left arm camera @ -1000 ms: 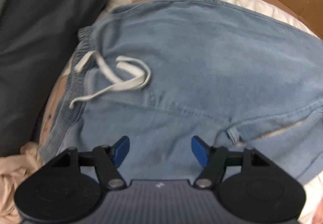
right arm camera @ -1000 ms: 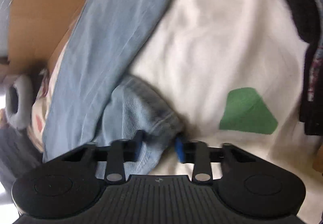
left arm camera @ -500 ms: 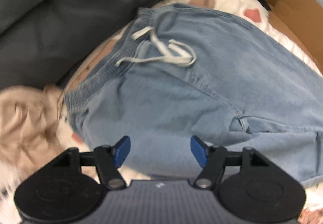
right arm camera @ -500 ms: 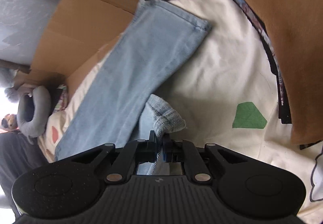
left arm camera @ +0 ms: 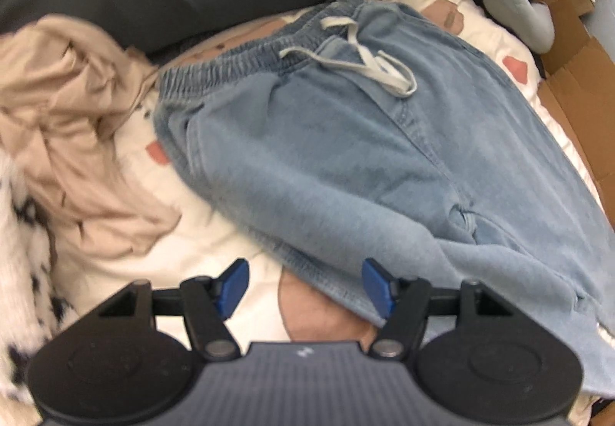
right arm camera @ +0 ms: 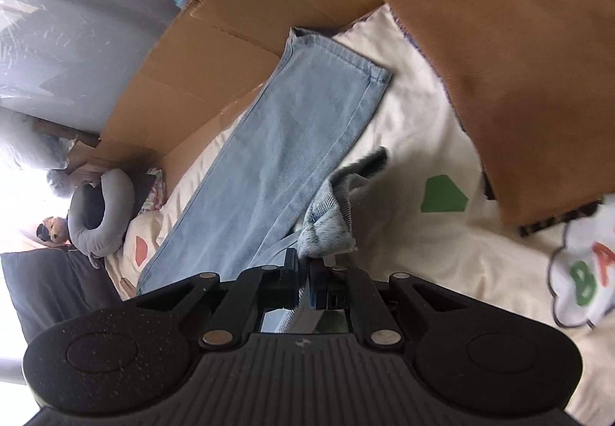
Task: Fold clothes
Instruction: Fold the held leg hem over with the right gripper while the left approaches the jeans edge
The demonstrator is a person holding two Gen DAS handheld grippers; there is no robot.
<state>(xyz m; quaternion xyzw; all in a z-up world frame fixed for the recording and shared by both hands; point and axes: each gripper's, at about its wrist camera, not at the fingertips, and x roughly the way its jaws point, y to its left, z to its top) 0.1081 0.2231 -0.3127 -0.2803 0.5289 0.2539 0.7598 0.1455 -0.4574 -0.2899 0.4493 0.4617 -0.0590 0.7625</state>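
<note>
Light blue denim trousers (left arm camera: pixel 346 157) with a pale grey-white drawstring (left arm camera: pixel 369 60) lie on a cream sheet (right arm camera: pixel 442 264) patterned with green and red patches; left, a beige, perhaps crumpled, garment (left arm camera: pixel 69 126).

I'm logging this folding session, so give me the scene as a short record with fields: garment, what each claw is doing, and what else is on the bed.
garment: blue jeans, drawstring waist, laid on a cream sheet
left claw: open, over the jeans' near edge, holding nothing
right claw: shut on a bunched jeans leg
other leg: flat on the sheet, hem toward the cardboard
nearby: beige garment, brown cloth, grey neck pillow
</note>
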